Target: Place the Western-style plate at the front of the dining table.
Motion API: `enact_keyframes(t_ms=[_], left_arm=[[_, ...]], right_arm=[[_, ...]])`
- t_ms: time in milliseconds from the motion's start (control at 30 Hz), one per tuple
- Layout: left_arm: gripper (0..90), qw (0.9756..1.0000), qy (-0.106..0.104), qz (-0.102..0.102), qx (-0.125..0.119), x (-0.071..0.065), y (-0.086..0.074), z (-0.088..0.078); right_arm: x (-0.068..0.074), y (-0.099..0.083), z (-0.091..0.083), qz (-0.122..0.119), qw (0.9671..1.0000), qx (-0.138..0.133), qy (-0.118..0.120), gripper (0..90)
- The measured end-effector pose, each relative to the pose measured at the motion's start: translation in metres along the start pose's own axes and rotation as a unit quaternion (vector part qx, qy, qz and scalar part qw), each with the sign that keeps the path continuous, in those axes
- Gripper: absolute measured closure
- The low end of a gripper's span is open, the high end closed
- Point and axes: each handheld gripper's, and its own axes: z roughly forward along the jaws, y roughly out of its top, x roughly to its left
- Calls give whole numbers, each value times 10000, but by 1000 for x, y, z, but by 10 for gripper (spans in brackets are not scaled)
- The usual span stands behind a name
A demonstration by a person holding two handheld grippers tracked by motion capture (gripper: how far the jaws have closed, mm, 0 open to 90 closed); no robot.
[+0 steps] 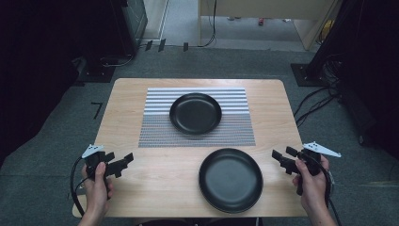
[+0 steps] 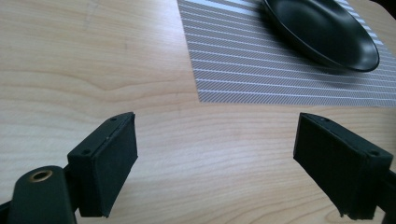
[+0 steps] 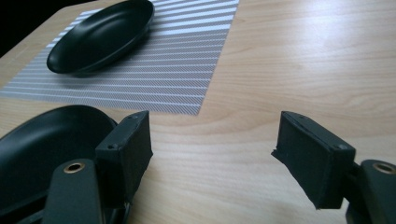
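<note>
At the lower left of the high view a hand (image 1: 97, 184) grips the left tongs (image 1: 121, 163), black and blocky with a grey three-cornered plate on top and a cable looping down. Their jaws stand apart with nothing between them; in the left gripper view the flat, matte rubber pads (image 2: 112, 163) frame bare wood. The table (image 1: 127, 136) is pale wood with a fine grain and rounded corners. On its middle lies a rectangular woven mat (image 1: 155, 127), broad white and grey stripes across the far half, a finer grey weave on the near half. A round, shallow black plate (image 1: 195, 113) with a smooth satin sheen sits on the mat, centre of frame. A second plate (image 1: 230, 180) of the same shape and finish rests on bare wood below and right of centre, close to the near edge and just off the mat. At the lower right the other hand (image 1: 311, 183) holds the right tongs (image 1: 282, 157), jaws also spread wide and holding nothing, near the second plate's right rim but apart from it; in the right gripper view that rim (image 3: 42, 144) curves in at lower left beside one pad (image 3: 128, 154)
</note>
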Motion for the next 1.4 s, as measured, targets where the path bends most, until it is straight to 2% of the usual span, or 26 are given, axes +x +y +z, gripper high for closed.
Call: enact_keyframes(t_ms=[233, 400, 600, 700, 867, 1100, 1333, 1400], left_arm=[[133, 9998, 173, 30, -12, 11, -10, -12], [133, 9991, 405, 135, 6, 19, -20, -19], [133, 9982, 585, 139, 53, 31, -32, -27], [133, 9980, 611, 112, 84, 37, -36, -30], [133, 9966, 770, 242, 141, 44, -43, -35], [134, 9953, 890, 277, 257, 51, -53, -34], [134, 9928, 1036, 533, 276, 45, -56, -30], [134, 9909, 1136, 674, 274, 42, -57, -28]], right_arm=[[-14, -14, -16, 92, 9999, -22, -121, 263], [-22, -24, -27, 81, 9996, -12, -252, 258], [-30, -36, -36, 94, 9992, 21, -391, 256], [-34, -42, -39, 110, 9989, 80, -446, 256], [-39, -50, -41, 161, 9985, 155, -505, 255], [-39, -60, -38, 138, 9980, 280, -550, 255], [-35, -64, -26, 0, 9969, 437, -656, 253], [-33, -64, -24, -68, 9966, 430, -700, 253]])
